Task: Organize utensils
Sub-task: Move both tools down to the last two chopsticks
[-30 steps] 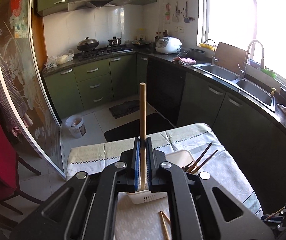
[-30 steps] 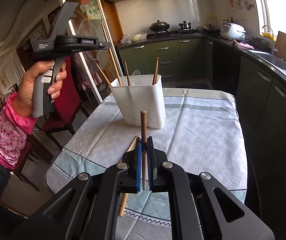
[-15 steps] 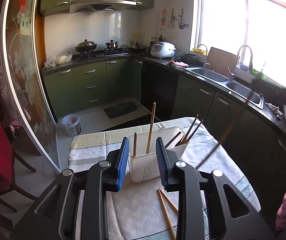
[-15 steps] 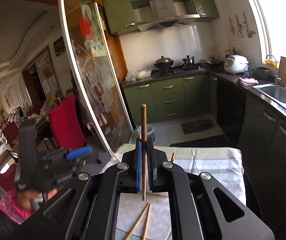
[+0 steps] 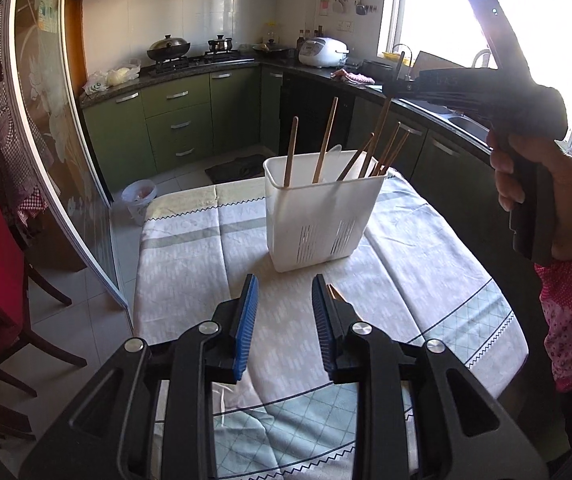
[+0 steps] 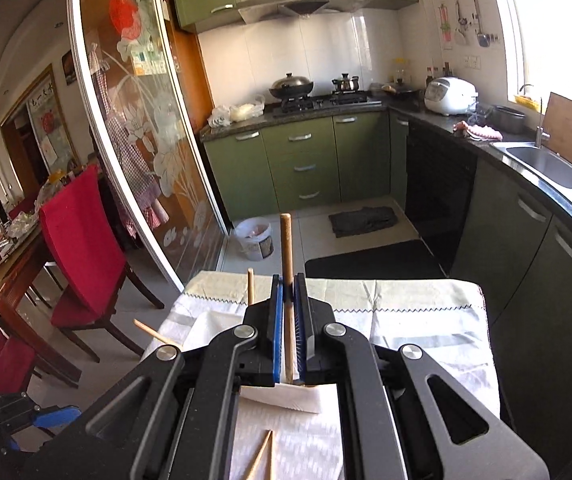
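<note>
— While the right gripper pinches a chopstick over the bin, what next?
— Lower it straight in; left gripper, jaws spread and empty, takes the table's strays.

Green cabinets run under a dark counter along the white tiled wall, with a steel hood above the stove. Sun pours through the window over the sink. A frosted glass sliding door stands left, red chairs beyond it, pale floor tiles below.
</note>
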The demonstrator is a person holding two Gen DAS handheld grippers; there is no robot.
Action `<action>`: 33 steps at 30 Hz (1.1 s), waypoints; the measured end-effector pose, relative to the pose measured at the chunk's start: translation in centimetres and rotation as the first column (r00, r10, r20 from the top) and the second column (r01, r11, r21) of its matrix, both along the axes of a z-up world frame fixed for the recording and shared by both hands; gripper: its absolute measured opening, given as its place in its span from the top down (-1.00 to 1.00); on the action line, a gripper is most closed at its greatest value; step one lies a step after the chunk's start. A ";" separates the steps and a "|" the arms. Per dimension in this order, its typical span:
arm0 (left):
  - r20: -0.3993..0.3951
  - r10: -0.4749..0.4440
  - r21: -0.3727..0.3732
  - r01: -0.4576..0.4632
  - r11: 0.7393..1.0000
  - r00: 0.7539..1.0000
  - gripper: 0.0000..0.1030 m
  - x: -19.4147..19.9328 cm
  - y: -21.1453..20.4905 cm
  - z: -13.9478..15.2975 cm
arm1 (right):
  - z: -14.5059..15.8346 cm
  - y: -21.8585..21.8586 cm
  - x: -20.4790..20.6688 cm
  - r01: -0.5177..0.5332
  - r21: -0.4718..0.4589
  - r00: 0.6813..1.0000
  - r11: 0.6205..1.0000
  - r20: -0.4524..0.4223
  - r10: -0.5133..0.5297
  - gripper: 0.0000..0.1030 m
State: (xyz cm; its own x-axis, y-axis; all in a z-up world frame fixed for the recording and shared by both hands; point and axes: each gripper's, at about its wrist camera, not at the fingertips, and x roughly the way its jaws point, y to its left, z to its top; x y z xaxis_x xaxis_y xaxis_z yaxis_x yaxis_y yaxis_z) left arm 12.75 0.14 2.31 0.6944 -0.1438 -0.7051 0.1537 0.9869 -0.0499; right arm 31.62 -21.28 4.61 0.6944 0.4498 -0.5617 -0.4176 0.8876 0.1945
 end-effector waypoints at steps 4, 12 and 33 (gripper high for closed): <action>-0.055 -0.021 -0.021 0.020 1.000 0.998 0.47 0.9 -1.3 -1.2 | -0.8 -0.1 -1.0 -0.021 -0.013 1.000 1.000 -0.003 0.021 0.80; -0.236 -0.057 -0.029 0.051 0.998 0.970 0.36 4.7 -5.7 -6.9 | 0.4 -4.5 -10.2 -0.105 0.036 0.992 0.994 0.071 0.102 0.67; -0.472 0.060 0.054 -0.039 0.998 0.880 0.68 10.6 -10.0 -16.1 | -7.6 -13.2 -17.2 -0.092 0.116 0.992 0.989 -0.077 0.101 0.66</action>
